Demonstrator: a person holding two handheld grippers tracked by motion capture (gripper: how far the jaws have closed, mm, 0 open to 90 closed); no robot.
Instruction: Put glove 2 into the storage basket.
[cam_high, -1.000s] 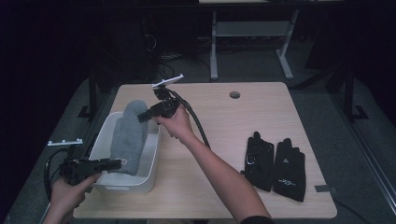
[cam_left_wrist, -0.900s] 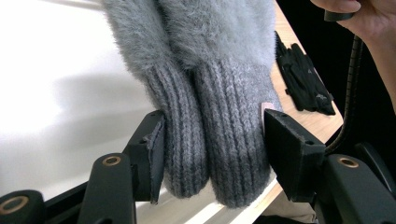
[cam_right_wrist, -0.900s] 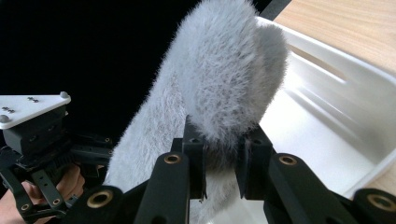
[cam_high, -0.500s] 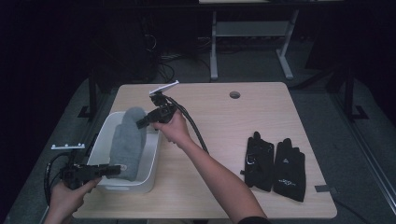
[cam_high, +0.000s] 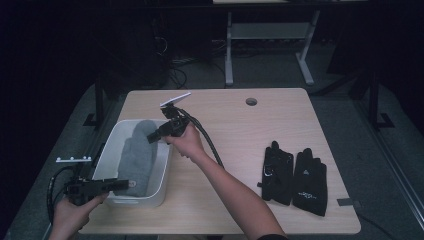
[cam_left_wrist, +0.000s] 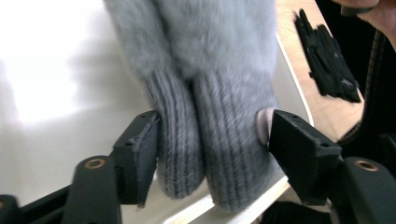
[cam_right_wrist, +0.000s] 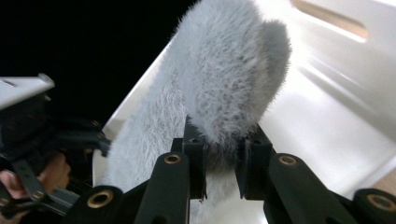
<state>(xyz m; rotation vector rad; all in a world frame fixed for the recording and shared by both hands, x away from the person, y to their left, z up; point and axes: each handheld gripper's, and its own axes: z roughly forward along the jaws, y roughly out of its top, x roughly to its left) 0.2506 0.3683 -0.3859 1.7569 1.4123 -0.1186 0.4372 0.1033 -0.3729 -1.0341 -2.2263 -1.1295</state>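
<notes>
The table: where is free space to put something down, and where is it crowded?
The table is bare between the white bin and the black gloves, and along the far edge around the round hole. It is crowded at the bin: the grey mittens fill it, with both tongs there.

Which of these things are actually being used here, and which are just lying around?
In use:
grey mittens
white tub
left gripper, at the cuffs
right gripper, pinching the fluffy end

Lying about:
black gloves on the table
</notes>
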